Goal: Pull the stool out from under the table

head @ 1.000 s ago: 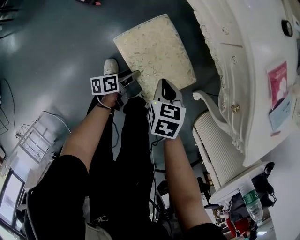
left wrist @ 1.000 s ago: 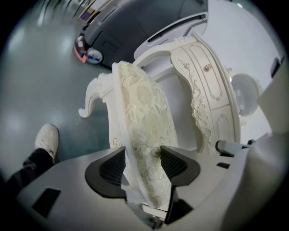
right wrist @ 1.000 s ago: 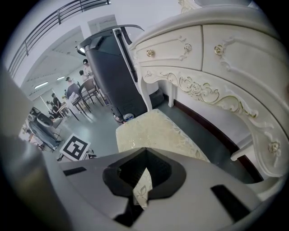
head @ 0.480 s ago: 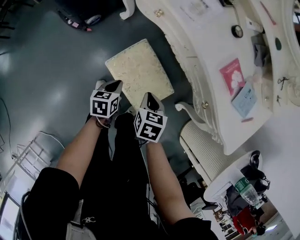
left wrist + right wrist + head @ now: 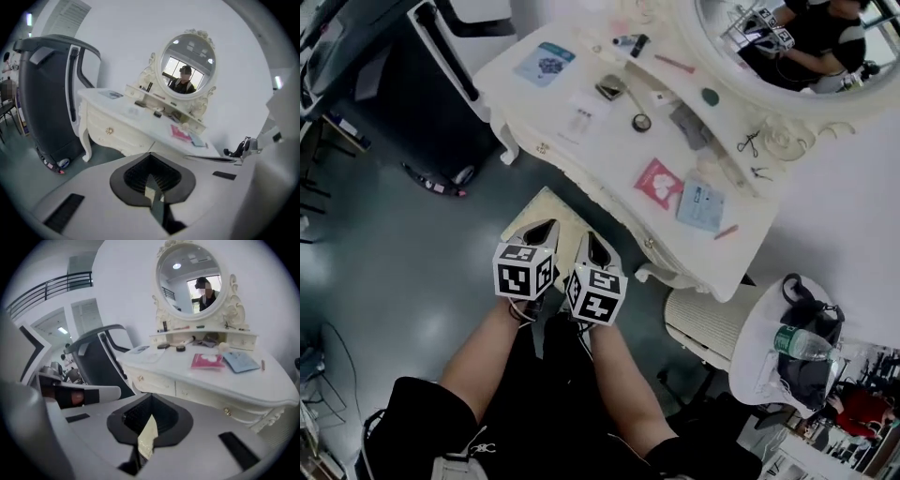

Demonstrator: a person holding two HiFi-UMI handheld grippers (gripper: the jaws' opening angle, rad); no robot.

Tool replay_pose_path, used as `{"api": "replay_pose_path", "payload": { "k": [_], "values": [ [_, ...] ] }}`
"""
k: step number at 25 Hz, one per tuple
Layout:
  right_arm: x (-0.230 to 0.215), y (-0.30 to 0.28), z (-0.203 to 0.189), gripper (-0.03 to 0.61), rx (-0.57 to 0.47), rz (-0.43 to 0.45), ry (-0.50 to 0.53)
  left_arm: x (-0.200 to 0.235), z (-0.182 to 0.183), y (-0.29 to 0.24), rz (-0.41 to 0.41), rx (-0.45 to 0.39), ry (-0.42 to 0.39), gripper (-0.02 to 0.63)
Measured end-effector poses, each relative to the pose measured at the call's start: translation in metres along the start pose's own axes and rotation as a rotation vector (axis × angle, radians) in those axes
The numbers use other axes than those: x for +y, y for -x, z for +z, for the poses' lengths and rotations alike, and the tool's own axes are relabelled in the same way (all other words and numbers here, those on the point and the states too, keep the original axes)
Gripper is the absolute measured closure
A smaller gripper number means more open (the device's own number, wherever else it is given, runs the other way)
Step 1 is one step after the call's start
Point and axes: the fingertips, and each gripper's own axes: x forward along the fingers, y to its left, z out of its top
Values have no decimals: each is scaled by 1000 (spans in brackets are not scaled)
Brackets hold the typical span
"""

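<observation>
Since a second earlier, both had lifted off the stool (image 5: 546, 202). The table (image 5: 609, 155) stood ahead, the stool just below, seemingly pulled clear already. Left gripper (image 5: 540, 231) and right gripper (image 5: 592, 246) were pinched together, empty.

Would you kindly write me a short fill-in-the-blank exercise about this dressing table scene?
1. An oval ___ stands at the back of the dressing table.
2. The left gripper has its jaws ___.
3. The pink card lies beside a leaflet coloured ___.
4. The cream-cushioned ___ stands on the floor before the table.
Missing words: mirror; shut; blue; stool.
</observation>
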Motion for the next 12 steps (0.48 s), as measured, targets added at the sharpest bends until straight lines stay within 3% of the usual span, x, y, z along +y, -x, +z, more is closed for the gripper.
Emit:
{"api": "replay_pose_path", "payload": {
  "k": [6,12],
  "values": [
    [-21,61,99,572,-197,-38,-79,-64,100,40,-65,-97,-178,611],
    [-33,104,165,573,-305,-71,-27,-111,157,68,-121,-168,-248,611]
  ]
}}
